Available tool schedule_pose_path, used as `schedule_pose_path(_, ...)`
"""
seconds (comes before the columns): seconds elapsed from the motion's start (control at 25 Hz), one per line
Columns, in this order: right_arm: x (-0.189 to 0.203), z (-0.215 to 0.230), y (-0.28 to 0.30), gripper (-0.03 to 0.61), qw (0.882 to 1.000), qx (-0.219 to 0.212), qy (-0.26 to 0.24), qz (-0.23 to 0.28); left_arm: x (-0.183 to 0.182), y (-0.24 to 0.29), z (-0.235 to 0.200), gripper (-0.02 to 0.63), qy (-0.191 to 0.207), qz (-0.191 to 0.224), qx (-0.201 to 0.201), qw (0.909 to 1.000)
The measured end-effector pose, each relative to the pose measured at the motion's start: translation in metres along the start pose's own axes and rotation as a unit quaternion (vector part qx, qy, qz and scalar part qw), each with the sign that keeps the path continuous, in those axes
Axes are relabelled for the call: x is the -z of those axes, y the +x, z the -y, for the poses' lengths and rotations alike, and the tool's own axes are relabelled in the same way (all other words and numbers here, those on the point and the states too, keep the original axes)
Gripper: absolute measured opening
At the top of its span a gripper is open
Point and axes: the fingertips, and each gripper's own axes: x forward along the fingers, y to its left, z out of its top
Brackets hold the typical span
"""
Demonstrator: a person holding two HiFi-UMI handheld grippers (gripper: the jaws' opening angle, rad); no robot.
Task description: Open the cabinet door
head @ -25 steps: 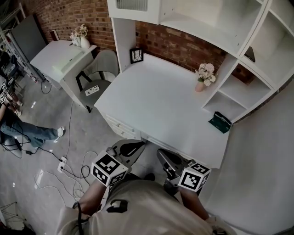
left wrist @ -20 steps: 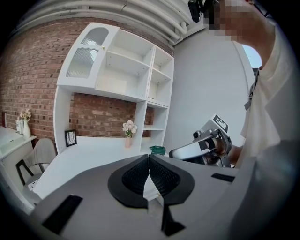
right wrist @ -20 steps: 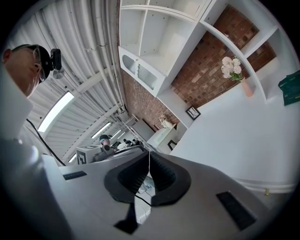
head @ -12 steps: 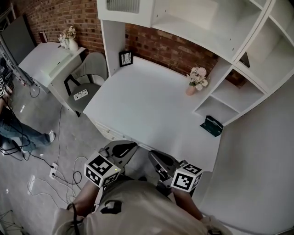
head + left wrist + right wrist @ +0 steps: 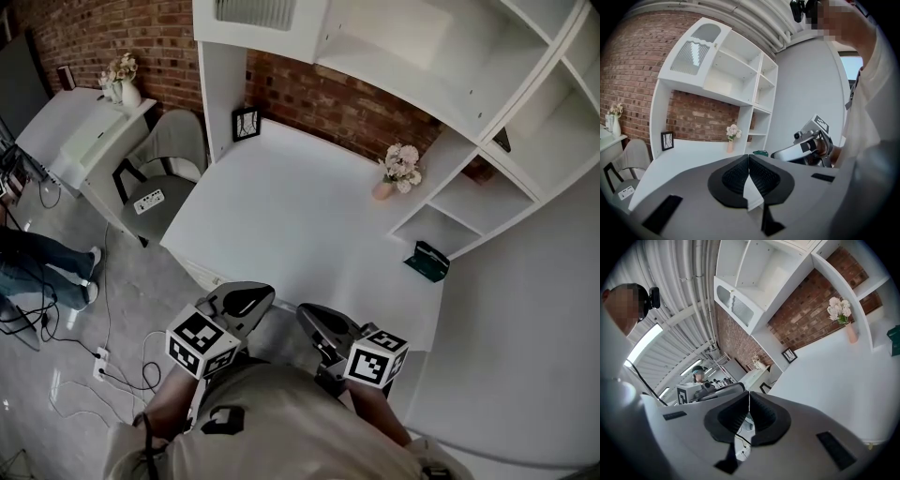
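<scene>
- The cabinet door (image 5: pixel 696 51) is the one closed front on the white shelf unit, high above the desk (image 5: pixel 281 216) at the unit's left end. It has a ribbed pane with an arched top.
- It will probably handle as a light, stiff panel that swings on hinges. The pane looks breakable, so a steady pull suits it better than a jerk.
- A small dot near its lower corner in the right gripper view may be a knob, but it is too small to be sure. Failing that, the free edge of the frame is the place to take hold, not the pane.
- Left gripper (image 5: pixel 255 296): over the desk's near edge, pads pressed together, nothing between them, well apart from the door.
- Right gripper (image 5: pixel 314 321): just beside the left one at the same near edge, its pads likewise meeting on nothing.
- Counted on the desk: one pink vase of flowers (image 5: pixel 397 170) at the back right, and one picture frame (image 5: pixel 246 122) at the back left.
- On a low shelf right of the desk: one dark green thing (image 5: pixel 427 261).
- Left of the desk: one chair (image 5: pixel 173 150) with one power strip (image 5: pixel 148 200) on its seat.
- Farther left of the desk: one side table carrying a second vase (image 5: pixel 122 82).
</scene>
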Motion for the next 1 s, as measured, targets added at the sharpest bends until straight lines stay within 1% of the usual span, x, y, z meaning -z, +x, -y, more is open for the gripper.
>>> schedule_pose_path(0.12, -0.004, -0.005, 0.016, 0.027, 1.0, 0.005, -0.006, -0.004, -0.002, -0.007, -0.014, 0.017, -0.005, 0.004, 0.003, 1.0)
schedule_pose_path(0.36, -0.004, -0.016, 0.041, 0.028, 1.0, 0.003, -0.02, -0.021, -0.002, -0.021, -0.037, 0.017, -0.012, 0.009, -0.001, 0.9999)
schedule_pose_path(0.52, -0.004, -0.018, 0.053, 0.028, 1.0, 0.007, -0.017, -0.02, -0.001, -0.027, -0.046, 0.017, -0.014, 0.01, 0.002, 0.9999)
schedule_pose_path(0.8, -0.012, -0.025, 0.075, 0.028, 0.999, 0.019, -0.039, -0.013, 0.0, -0.04, -0.062, 0.017, -0.016, 0.012, 0.008, 0.9998)
schedule_pose_path(1.0, -0.008, -0.027, 0.084, 0.028, 0.999, 0.024, -0.041, -0.012, 0.004, -0.046, -0.071, 0.017, -0.019, 0.015, 0.011, 0.9996)
